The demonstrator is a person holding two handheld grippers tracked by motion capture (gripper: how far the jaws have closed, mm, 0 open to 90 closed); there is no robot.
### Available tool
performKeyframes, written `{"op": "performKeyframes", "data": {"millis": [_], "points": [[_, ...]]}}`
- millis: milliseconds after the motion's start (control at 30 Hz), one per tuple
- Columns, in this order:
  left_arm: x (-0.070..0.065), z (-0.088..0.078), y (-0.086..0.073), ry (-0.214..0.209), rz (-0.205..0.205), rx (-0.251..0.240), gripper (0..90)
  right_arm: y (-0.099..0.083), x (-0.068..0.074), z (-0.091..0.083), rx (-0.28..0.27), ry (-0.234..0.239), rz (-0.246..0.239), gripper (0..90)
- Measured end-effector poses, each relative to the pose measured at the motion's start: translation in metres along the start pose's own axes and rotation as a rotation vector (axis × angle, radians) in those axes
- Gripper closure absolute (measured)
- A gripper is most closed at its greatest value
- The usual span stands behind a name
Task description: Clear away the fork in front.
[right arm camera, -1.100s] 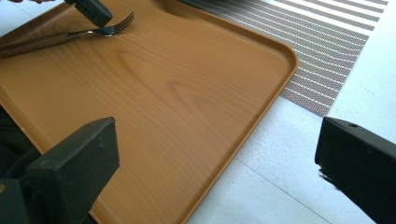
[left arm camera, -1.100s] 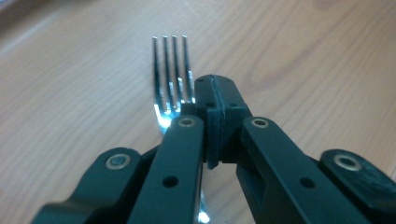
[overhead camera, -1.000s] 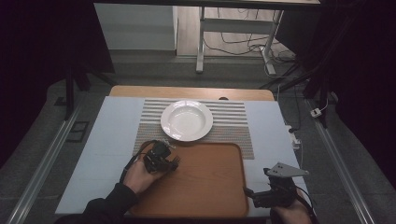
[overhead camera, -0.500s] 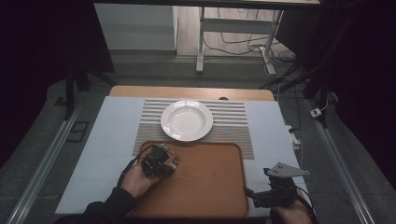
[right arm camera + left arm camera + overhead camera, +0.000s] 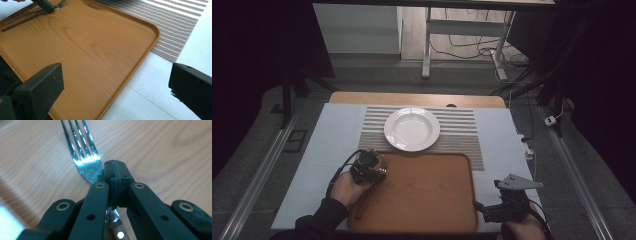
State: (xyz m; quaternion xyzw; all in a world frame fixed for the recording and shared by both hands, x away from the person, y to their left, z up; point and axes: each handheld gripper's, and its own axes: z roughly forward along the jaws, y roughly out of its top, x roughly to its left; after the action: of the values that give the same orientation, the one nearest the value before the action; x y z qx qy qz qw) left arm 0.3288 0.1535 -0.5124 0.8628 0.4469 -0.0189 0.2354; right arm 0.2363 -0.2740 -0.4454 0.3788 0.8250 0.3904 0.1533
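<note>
A metal fork (image 5: 83, 157) with a brown handle (image 5: 22, 18) lies along the left side of the wooden tray (image 5: 427, 195). My left gripper (image 5: 115, 173) is shut on the fork's neck, just behind the tines, which point away from it over the tray's surface. From above, that gripper (image 5: 369, 166) sits at the tray's near-left corner region, with the handle (image 5: 363, 201) trailing toward the person. My right gripper (image 5: 484, 207) hovers at the tray's front right edge. Its jaws stand wide apart (image 5: 117, 75) and hold nothing.
A white deep plate (image 5: 412, 129) rests on a striped placemat (image 5: 462, 131) just beyond the tray. Both lie on a pale blue table cover (image 5: 332, 145). A cable runs off the table's right edge.
The left hand and its gripper have shifted a little leftward at the tray's left side. The right gripper has stayed put.
</note>
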Motion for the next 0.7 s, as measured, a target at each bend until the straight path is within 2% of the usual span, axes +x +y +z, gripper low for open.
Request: {"op": "performKeyframes", "data": {"millis": [233,367,433,533,700], "points": [[0.012,-0.006,-0.004,0.044,-0.036,0.0,87.3,0.0,0.0,0.0,0.0,0.002,0.002,0.2],[0.016,-0.006,-0.005,0.03,-0.055,-0.01,86.9,0.0,0.0,0.0,0.001,0.005,0.004,0.2],[0.016,-0.007,-0.005,0.025,-0.047,-0.011,83.9,0.0,0.0,0.001,0.002,0.005,0.003,0.3],[0.015,-0.015,-0.006,0.005,-0.046,-0.046,80.2,0.0,0.0,0.001,0.001,0.005,0.004,0.3],[0.015,-0.032,-0.014,-0.005,-0.016,-0.137,65.5,0.0,0.0,0.0,0.003,0.004,0.003,0.3]]}}
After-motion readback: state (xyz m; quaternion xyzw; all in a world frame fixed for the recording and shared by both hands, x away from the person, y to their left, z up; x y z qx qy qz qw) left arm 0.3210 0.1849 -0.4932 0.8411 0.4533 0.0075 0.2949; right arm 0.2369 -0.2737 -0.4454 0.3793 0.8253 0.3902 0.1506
